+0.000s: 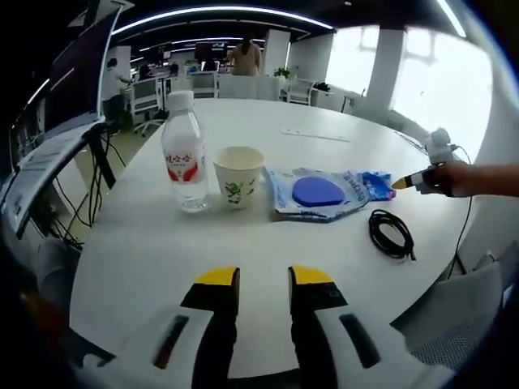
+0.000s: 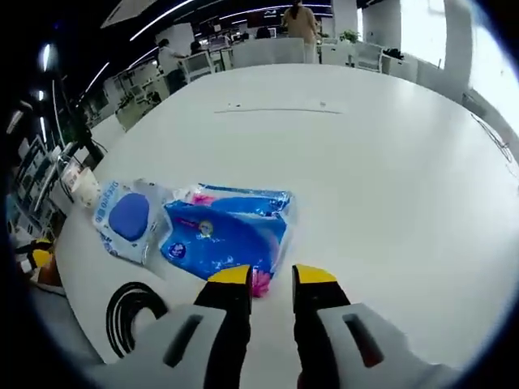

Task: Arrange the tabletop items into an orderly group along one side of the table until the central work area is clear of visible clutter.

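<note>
On the round white table (image 1: 268,259) a clear water bottle (image 1: 185,158) with a red label stands next to a paper cup (image 1: 238,176). Right of the cup lies a wipes pack (image 1: 320,193) with a blue oval lid, seen again as the wipes pack (image 2: 128,217). A blue tissue pack (image 2: 227,231) lies beside it, its near edge between the jaws of my right gripper (image 2: 272,279), which is shut on it. A hand (image 1: 458,178) holds that right gripper (image 1: 404,183) at the pack's end. A coiled black cable (image 1: 391,233) lies nearer. My left gripper (image 1: 264,279) hovers open over bare table.
A thin pale strip (image 1: 315,134) lies on the far part of the table. Office desks, chairs (image 1: 146,101) and a person (image 1: 246,57) are beyond the far edge. A screen on a stand (image 1: 57,146) is at the left. The table (image 2: 389,178) is bare to the right.
</note>
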